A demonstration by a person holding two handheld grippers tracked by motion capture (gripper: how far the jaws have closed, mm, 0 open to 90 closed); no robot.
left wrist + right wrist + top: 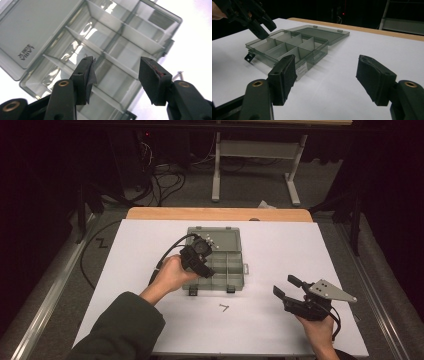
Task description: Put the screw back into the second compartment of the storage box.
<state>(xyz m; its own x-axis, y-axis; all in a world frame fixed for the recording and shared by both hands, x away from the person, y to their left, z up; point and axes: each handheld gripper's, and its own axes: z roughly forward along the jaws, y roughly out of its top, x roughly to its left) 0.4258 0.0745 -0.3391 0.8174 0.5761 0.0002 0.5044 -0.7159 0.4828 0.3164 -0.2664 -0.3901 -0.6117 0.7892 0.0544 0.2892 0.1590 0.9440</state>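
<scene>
Smoky clear plastic makes up the box (pixel 235 270), which lies open near the middle of the white table (pixel 280 245), its lid (pixel 227 240) folded flat on the far side and its two latches hanging off the near edge. Dividers split the tray into compartments; whether anything lies in them cannot be made out.

The left gripper (pixel 204 266) hangs over the tray's left part, tilted down toward it — in its own view the jaws stand apart above the dividers with nothing between them. No pad touches the box.

A small screw (pixel 224 307) lies on the bare table just in front of the box, apart from it.

The right gripper (pixel 286 287) is held near the table's right front, well away from the box — jaws wide open, empty, pointing toward it.
</scene>
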